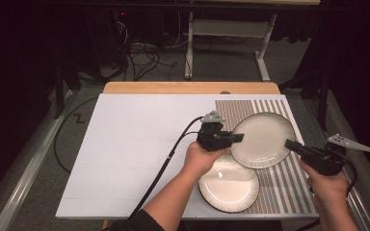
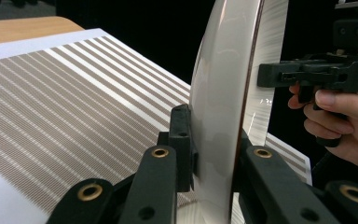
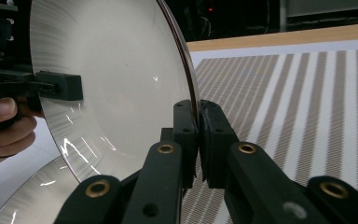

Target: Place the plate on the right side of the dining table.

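A cream plate with a dark rim (image 1: 262,139) is held up over the striped mat, gripped from both sides. My left gripper (image 1: 237,137) is shut on its left rim, and the left gripper view has the plate (image 2: 214,84) edge-on between the jaws of the left gripper (image 2: 214,161). My right gripper (image 1: 290,144) is shut on the right rim, with the plate (image 3: 107,79) pinched in the right gripper (image 3: 198,135). A second matching plate (image 1: 229,186) lies flat on the board below, partly under the lifted one, and appears as the lower plate (image 3: 32,200).
A brown-striped mat (image 1: 289,192) covers the right part of the white board (image 1: 135,144). A wooden table edge (image 1: 188,87) runs along the back. Cables and a metal stand are on the floor beyond.
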